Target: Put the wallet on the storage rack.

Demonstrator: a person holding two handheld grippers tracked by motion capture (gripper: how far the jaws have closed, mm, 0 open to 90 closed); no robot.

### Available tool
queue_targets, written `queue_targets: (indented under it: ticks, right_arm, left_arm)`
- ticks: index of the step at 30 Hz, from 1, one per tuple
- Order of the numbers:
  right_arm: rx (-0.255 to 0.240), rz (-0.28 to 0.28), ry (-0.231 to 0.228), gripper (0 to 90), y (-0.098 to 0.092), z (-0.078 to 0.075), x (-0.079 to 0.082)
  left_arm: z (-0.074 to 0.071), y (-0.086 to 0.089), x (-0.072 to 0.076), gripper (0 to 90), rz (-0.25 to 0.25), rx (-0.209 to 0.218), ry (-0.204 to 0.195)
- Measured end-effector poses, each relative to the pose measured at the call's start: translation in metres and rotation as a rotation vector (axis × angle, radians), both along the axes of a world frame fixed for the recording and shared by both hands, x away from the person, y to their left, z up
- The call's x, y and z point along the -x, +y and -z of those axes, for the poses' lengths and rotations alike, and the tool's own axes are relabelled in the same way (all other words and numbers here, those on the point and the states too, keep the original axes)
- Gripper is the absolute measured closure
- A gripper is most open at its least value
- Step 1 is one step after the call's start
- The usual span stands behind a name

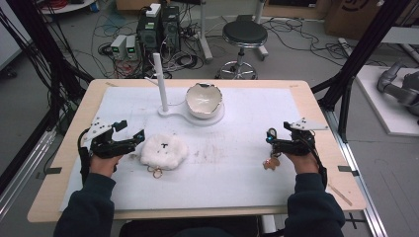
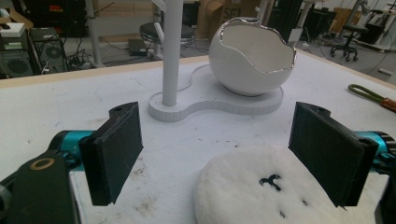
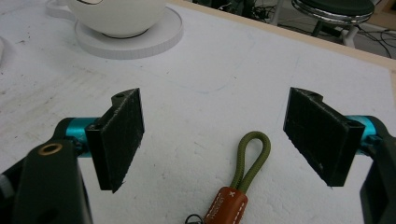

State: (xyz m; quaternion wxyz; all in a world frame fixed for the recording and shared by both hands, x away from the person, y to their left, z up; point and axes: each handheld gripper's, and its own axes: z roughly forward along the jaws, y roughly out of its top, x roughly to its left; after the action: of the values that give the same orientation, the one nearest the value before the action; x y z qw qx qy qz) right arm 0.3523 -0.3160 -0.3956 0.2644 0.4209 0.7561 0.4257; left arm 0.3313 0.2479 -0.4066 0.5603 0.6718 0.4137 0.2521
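1. Key strap [image 3: 243, 179] lies on the white mat [image 1: 237, 163] between the spread jaws of the right gripper [image 3: 212, 135]; long axis runs away from that gripper, olive loop at the far end.
2. Brown leather tab stamped "x".
3. Left gripper [image 2: 219, 149] wide, empty, over the fluffy white pad [image 2: 252, 191].
4. Egg-shaped bowl [image 1: 203, 99] on white stand [image 1: 170, 112], far centre.

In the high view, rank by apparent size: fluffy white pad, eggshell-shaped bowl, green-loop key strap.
1. Fluffy white pad, though the eggshell-shaped bowl looks nearly as big.
2. Eggshell-shaped bowl, farther from the camera, so this order is unsure.
3. Green-loop key strap, clearly smallest.
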Motion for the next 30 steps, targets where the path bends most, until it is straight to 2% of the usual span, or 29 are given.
queue_targets:
  ticks: [6, 7, 11, 13, 14, 15, 17, 18, 21, 22, 25, 27, 30]
  right_arm:
    - [-0.006, -0.005, 0.006, 20.7, 0.001, 0.001, -0.001]
    - [-0.011, -0.007, 0.007, 20.7, 0.001, 0.001, -0.001]
    - [-0.021, -0.015, 0.007, 20.7, 0.002, 0.002, -0.002]
    - [-0.022, -0.017, 0.009, 20.7, 0.002, 0.002, -0.002]
    - [-0.025, -0.016, 0.010, 20.7, 0.002, 0.002, -0.002]
    - [-0.028, -0.016, 0.009, 20.7, 0.002, 0.002, -0.001]
    - [-0.031, -0.017, 0.005, 20.7, 0.002, 0.001, 0.000]
    - [-0.029, -0.020, 0.005, 20.7, 0.003, 0.001, 0.000]
    - [-0.022, -0.030, 0.007, 20.7, 0.006, 0.002, 0.001]
    - [-0.019, -0.033, 0.009, 20.7, 0.007, 0.002, 0.000]
    - [-0.011, -0.042, 0.015, 20.7, 0.010, 0.003, 0.000]
    - [-0.017, -0.048, 0.017, 20.7, 0.011, 0.002, 0.001]
    - [-0.043, -0.052, 0.019, 20.7, 0.012, 0.001, 0.002]
  left_arm:
    - [0.003, -0.006, -0.001, 17.3, 0.016, -0.008, 0.017]
    - [0.006, -0.010, -0.003, 17.6, 0.028, -0.012, 0.034]
    - [0.010, -0.016, -0.006, 17.9, 0.041, -0.025, 0.059]
    - [0.012, -0.019, -0.007, 17.8, 0.019, -0.055, 0.083]
    - [0.012, -0.019, -0.007, 17.7, 0.019, -0.055, 0.083]
    - [0.014, -0.021, -0.008, 17.4, 0.005, -0.072, 0.112]
    - [0.015, -0.022, -0.008, 17.2, -0.003, -0.079, 0.124]
    - [0.017, -0.022, -0.009, 17.3, -0.018, -0.090, 0.153]
    - [0.020, -0.022, -0.012, 17.3, -0.023, -0.103, 0.187]
    - [0.020, -0.022, -0.012, 17.3, -0.023, -0.103, 0.187]
    - [0.027, -0.021, -0.016, 17.7, -0.050, -0.152, 0.267]
    - [0.030, -0.018, -0.017, 19.5, -0.057, -0.148, 0.290]
    - [0.033, -0.016, -0.017, 26.0, -0.040, -0.134, 0.325]
